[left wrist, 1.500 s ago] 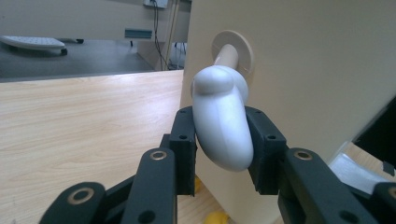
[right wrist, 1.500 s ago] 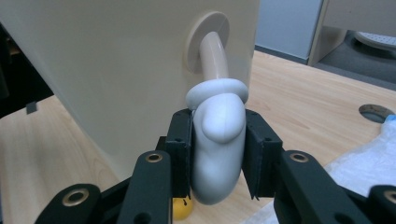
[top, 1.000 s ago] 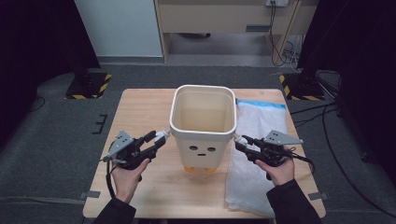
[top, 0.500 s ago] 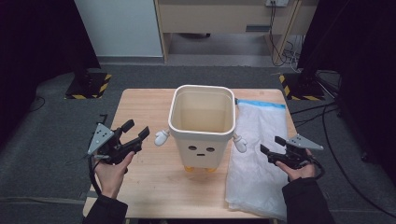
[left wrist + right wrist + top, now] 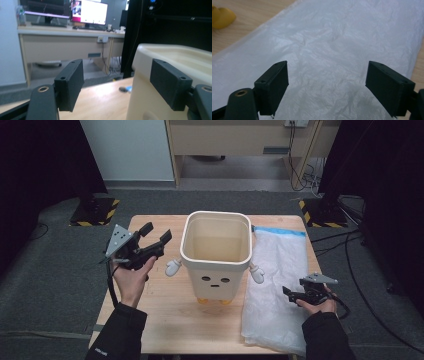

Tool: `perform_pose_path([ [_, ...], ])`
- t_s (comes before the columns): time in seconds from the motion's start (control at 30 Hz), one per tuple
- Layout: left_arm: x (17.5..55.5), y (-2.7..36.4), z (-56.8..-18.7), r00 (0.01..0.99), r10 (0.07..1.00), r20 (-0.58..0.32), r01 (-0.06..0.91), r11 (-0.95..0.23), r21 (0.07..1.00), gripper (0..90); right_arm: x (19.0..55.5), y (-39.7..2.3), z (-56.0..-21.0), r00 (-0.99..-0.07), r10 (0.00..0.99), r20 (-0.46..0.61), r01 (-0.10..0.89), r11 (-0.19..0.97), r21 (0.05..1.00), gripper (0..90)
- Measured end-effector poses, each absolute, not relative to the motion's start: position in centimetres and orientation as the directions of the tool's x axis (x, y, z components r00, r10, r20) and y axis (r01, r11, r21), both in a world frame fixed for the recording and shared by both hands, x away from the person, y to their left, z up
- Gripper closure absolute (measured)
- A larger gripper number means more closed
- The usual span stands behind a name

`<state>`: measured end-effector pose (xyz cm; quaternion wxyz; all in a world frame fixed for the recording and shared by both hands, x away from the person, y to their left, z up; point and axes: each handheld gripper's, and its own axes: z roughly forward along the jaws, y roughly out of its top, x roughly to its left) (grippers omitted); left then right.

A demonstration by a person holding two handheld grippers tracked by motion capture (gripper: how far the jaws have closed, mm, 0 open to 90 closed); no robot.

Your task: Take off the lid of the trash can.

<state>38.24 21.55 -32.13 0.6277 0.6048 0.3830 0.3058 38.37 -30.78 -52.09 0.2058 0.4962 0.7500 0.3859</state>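
The bin (image 5: 216,251) looked like smooth cream plastic with a soft, faint sheen. The bag (image 5: 278,290) under the right gripper's (image 5: 289,291) fingers (image 5: 274,85) was thin, translucent white film, finely crinkled, with a blue edge. The fingers themselves were matt black plastic. The tabletop (image 5: 160,317) was pale, smooth-grained wood.

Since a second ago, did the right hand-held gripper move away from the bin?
Yes. The right hand-held gripper moved from beside the bin toward the table's near right, over the plastic bag; its jaws have just been opening, with nothing between them.
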Motion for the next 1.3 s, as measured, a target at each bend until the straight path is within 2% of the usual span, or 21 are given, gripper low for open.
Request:
perform_pose_path([
  [0.23, 40.1, 19.3, -29.6, 0.552, 0.827, -0.104, 0.047, 0.093, 0.995, 25.2, 38.7, -31.0, -52.9, -0.407, 0.910, 0.081, 0.617, 0.208, 0.759, 15.9],
  [0.5, 42.1, 17.4, -29.1, 0.582, 0.805, -0.115, 0.064, 0.096, 0.993, 25.6, 38.8, -30.7, -53.6, -0.428, 0.902, 0.050, 0.626, 0.256, 0.737, 14.1],
  [0.9, 43.3, 15.3, -28.2, 0.613, 0.780, -0.127, 0.086, 0.094, 0.992, 31.7, 38.8, -30.2, -53.7, -0.440, 0.898, 0.003, 0.618, 0.300, 0.727, 9.9],
  [1.3, 45.6, 13.0, -29.7, 0.628, 0.768, -0.126, 0.187, 0.008, 0.982, 36.2, 38.8, -30.1, -53.7, -0.445, 0.895, 0.008, 0.622, 0.303, 0.723, 7.8],
])
